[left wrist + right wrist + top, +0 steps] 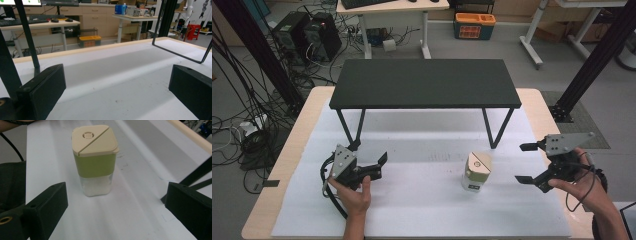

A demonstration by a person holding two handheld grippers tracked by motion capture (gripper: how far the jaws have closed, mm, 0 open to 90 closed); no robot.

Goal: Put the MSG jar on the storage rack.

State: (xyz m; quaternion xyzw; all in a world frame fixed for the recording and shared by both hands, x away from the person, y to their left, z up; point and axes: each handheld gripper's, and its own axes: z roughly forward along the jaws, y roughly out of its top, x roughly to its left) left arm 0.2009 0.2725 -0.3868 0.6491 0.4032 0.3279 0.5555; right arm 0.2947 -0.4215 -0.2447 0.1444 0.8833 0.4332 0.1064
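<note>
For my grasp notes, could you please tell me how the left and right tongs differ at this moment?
The right tongs face the shaker, framed between their jaws; the left tongs face bare white mat. The right ones are tilted on their side, the left ones more level. Both are open and hold nothing.

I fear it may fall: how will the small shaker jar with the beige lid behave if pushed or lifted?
The shaker jar stands tall on a narrow base, so a high push probably tips it. Its flat sides should not roll. The smooth clear lower part may be slippery.
</note>
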